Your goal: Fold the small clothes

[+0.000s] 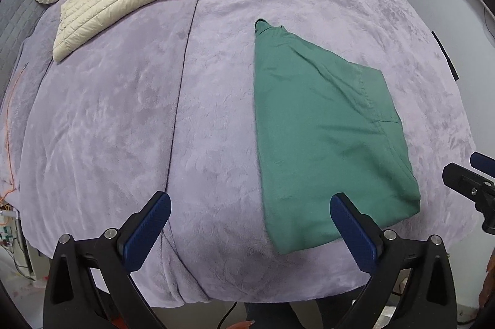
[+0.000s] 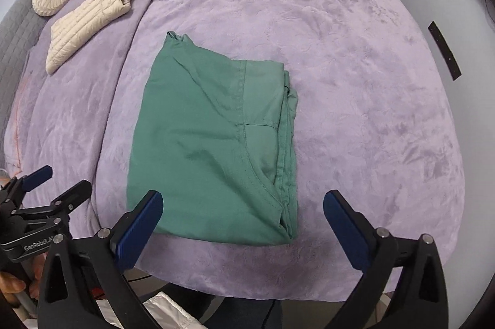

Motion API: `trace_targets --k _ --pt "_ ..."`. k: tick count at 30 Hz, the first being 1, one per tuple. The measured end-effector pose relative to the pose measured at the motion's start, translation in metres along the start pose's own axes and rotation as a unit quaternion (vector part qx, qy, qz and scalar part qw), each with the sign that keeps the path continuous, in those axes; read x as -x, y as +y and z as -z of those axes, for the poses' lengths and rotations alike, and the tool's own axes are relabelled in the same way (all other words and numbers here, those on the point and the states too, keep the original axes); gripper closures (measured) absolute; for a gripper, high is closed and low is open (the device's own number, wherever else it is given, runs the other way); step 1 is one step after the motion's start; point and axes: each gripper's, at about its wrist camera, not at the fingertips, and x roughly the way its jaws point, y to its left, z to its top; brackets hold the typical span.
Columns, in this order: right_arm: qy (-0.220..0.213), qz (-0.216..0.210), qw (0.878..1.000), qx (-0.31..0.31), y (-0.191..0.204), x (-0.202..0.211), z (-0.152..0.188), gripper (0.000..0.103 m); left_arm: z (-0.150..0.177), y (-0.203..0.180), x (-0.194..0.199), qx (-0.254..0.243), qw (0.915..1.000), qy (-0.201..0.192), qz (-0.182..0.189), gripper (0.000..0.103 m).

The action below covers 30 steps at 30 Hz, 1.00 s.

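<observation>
While both tools, left tool and right tool, gape empty; one folded green garment, one cream jacket

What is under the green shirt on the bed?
The folded green shirt lies flat on the purple blanket, which shows all around it. Its own folded layers peek out along its right edge. Anything else beneath is covered, so I cannot tell.

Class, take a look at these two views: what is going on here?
A person is folding clothes on a bed covered by a lilac plush blanket. A green garment lies folded flat. Both handheld grippers, left and right, hang open above it, holding nothing. A folded cream quilted jacket lies farther back.
</observation>
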Motion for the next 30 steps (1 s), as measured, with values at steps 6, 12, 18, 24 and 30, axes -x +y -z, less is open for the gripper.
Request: trace_targets --k 6,12,18,24,30 --pt "0.001 -0.001 1.0 -0.014 -0.0043 0.0024 -0.0003 0.0 -0.0012 0.0025 0.0016 0.009 0.9999 -0.002 -0.015 0.0" --pt "0.0 0.003 1.0 -0.02 -0.0057 0.0043 -0.0001 0.0 -0.0039 0.0042 0.002 0.013 0.9997 -0.005 -0.019 0.0" --pt "0.002 0.005 1.0 -0.023 -0.007 0.0035 -0.0021 0.0 -0.0048 0.0028 0.0015 0.012 0.9998 -0.002 -0.015 0.0" --pt "0.004 0.006 1.0 -0.027 -0.0085 0.0018 -0.0033 0.0 -0.0069 0.0031 -0.0004 0.007 0.9999 0.001 -0.015 0.0" --pt "0.006 0.007 1.0 -0.027 -0.0078 0.0005 -0.0041 0.0 -0.006 0.002 -0.0007 0.009 0.9998 0.001 -0.015 0.0"
